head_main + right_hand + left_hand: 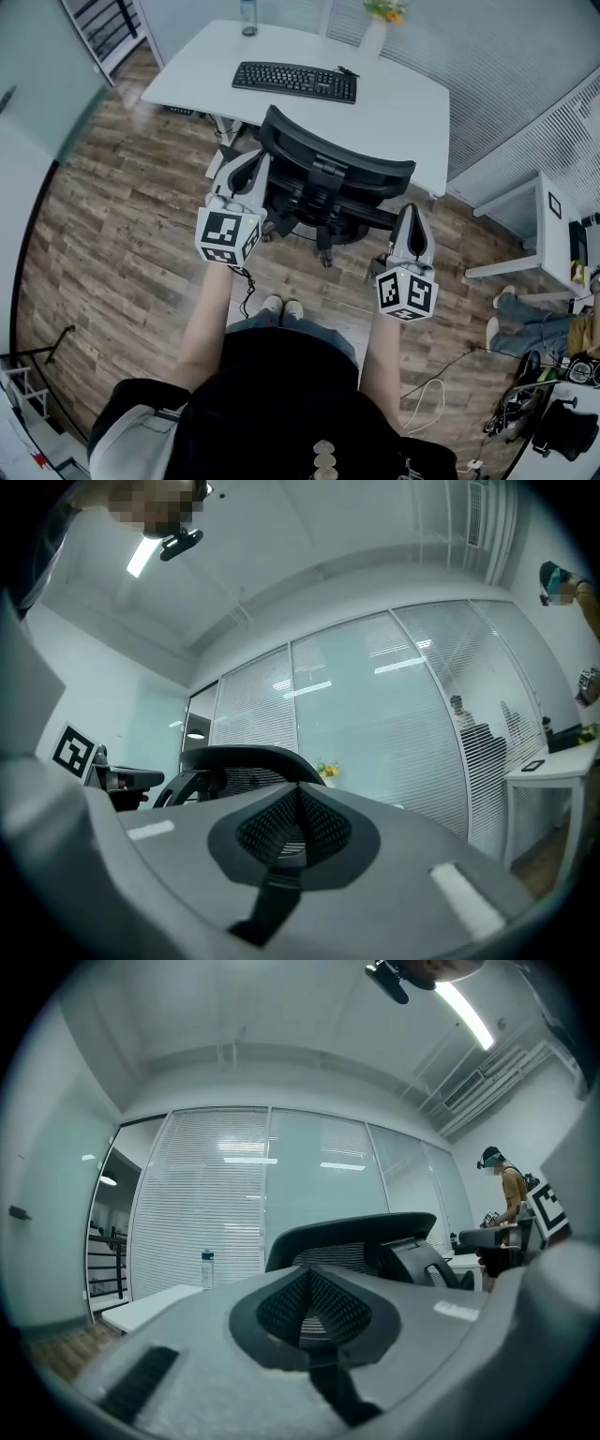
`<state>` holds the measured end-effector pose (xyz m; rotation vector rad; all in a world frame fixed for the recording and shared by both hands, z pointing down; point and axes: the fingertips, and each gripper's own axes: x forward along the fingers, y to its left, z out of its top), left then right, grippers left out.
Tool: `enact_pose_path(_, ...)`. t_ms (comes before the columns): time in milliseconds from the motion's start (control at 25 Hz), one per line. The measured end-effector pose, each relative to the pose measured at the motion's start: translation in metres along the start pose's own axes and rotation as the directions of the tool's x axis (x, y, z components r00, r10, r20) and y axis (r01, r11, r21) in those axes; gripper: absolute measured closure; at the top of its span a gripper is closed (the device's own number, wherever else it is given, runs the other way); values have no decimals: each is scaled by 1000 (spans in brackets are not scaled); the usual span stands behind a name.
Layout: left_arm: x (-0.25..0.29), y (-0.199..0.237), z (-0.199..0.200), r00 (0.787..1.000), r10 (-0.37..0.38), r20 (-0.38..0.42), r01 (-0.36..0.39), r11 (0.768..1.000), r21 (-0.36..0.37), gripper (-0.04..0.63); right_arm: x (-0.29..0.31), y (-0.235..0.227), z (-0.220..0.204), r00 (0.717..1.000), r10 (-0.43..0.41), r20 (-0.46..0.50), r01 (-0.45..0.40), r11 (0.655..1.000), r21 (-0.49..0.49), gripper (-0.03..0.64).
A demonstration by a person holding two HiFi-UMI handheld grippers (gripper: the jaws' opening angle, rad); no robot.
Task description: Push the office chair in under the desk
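Note:
A black mesh office chair (328, 178) stands in front of a white desk (408, 108), its backrest turned toward me and its seat partly under the desk edge. My left gripper (250, 161) is shut and empty, its tip beside the left end of the backrest. At the chair's right side my right gripper (411, 214) is also shut and empty, near the armrest. Whether either tip touches the chair I cannot tell. In the left gripper view the shut left gripper (307, 1271) points level at the backrest (361, 1232). The right gripper (298, 794) faces the backrest (246, 757) likewise.
On the desk lie a black keyboard (295, 81), a bottle (248, 17) and a vase of flowers (374, 36). A second white table (551, 230) stands at the right with a person's legs (530, 323) and cables on the wood floor beside it. Blinds line the glass wall behind.

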<state>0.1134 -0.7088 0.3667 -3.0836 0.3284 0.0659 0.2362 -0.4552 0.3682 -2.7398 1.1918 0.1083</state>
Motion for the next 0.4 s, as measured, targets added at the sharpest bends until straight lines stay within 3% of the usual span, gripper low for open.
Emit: enact_pose_path(400,-3,-2,-1,1000,-4,-5,4,1000,0,588,-5,1,-1,1000,4,-5,-4,1000,-1,606)
